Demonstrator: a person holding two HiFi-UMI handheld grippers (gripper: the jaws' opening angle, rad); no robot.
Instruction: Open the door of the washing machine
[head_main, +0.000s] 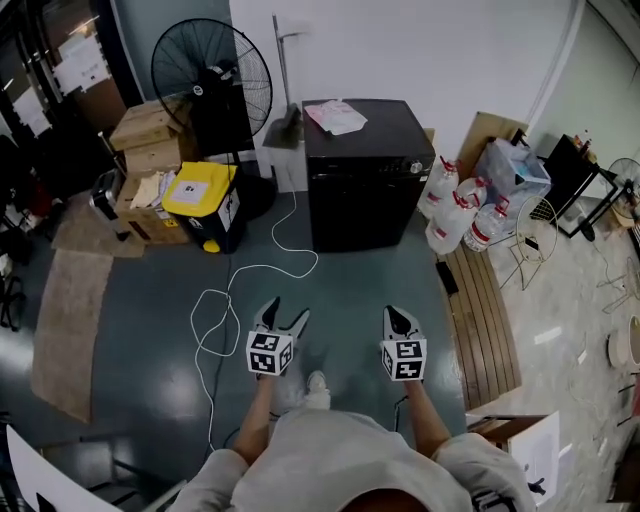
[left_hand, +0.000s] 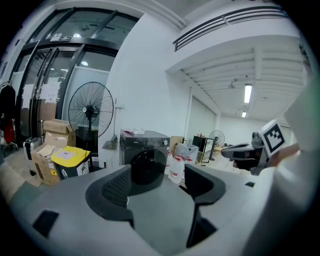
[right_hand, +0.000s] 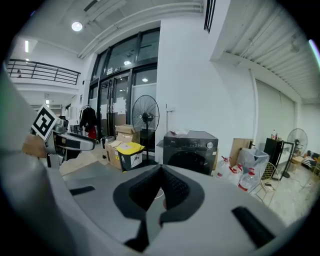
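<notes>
Rug (head_main: 68, 330): lying along the left edge of the head view, on the dark floor.
Cardboard boxes (head_main: 150, 135): piling up at upper left beside the pedestal fan (head_main: 212, 75); any print on them is too small to read.
Yellow-lidded bin (head_main: 200, 200): sitting just in front of the boxes, carrying a white label whose writing is not readable.
White cable (head_main: 245, 285): looping over the floor from the machine's left side toward lower left.
Left gripper (head_main: 287, 310): hovering at lower centre, its jaws standing wide apart with nothing between them; its own view is framing the machine's door through the gap.
Washing machine (head_main: 365, 180): standing at upper centre against the white wall, well apart from both grippers, with a pinkish sheet (head_main: 335, 117) lying on its lid; the front logo is too small to read.
Door (right_hand: 191, 161): round and dark, sitting closed; only the gripper views are showing it, while the head view is showing mostly the lid and the control strip.
Right gripper (head_main: 398, 318): hovering beside the left one, its jaws meeting at the tips and gripping nothing.
Marker cubes (head_main: 268, 353): showing black-and-white square codes; each gripper view is catching the other gripper's cube near its edge.
Water jugs (head_main: 455, 205): clustering just right of the machine, wearing red caps.
Wooden slat board (head_main: 485, 320): lying on the floor at right.
</notes>
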